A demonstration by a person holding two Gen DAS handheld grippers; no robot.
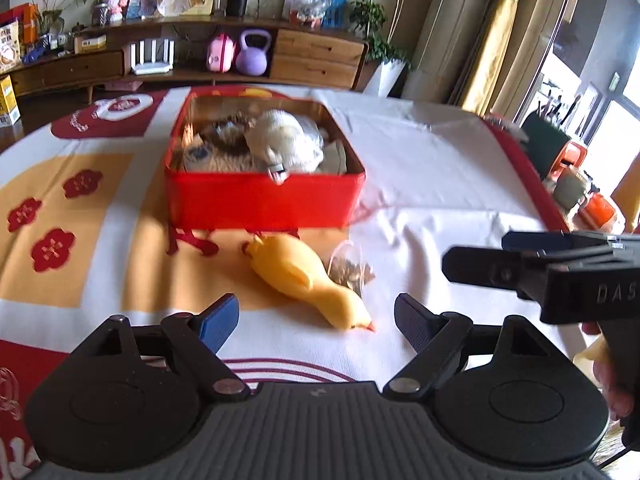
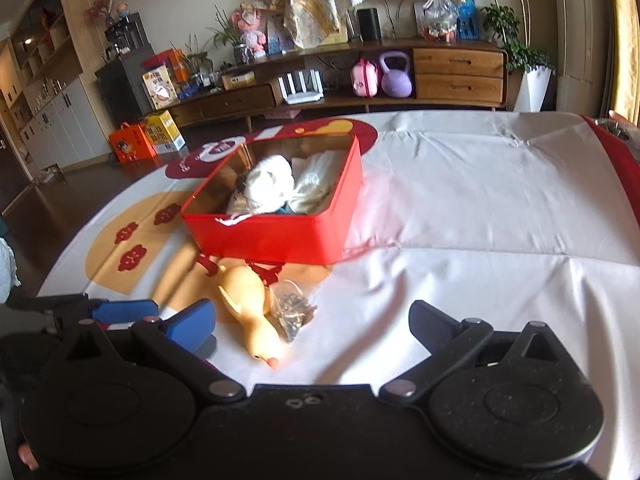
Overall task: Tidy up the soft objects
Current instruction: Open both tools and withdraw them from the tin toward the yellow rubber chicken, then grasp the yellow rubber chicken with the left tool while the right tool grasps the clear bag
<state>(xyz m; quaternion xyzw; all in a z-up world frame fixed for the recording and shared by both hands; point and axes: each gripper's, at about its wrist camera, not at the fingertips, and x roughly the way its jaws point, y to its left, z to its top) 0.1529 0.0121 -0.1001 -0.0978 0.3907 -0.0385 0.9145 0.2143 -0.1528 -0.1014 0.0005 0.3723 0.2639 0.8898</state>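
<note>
Item: one yellow rubber chicken (image 1: 308, 280), lying on its side on the worktop (image 1: 420, 184), beak toward the cameras, just ahead of the left claw (image 1: 316, 322) and between its spread fingers in that view; nothing touches it. In the right wrist view it lies ahead and left of centre of the right claw (image 2: 312, 326).

Left claw: wide open, empty. Right claw: wide open, empty.

One small clear bag (image 1: 350, 270) of dark bits, touching the chicken's side.

One red tin (image 1: 264, 200), lidless, beyond the chicken, holding several soft items; exact count unclear.

Writing: "DAS" on the right claw's body, seen from the left wrist.
</note>
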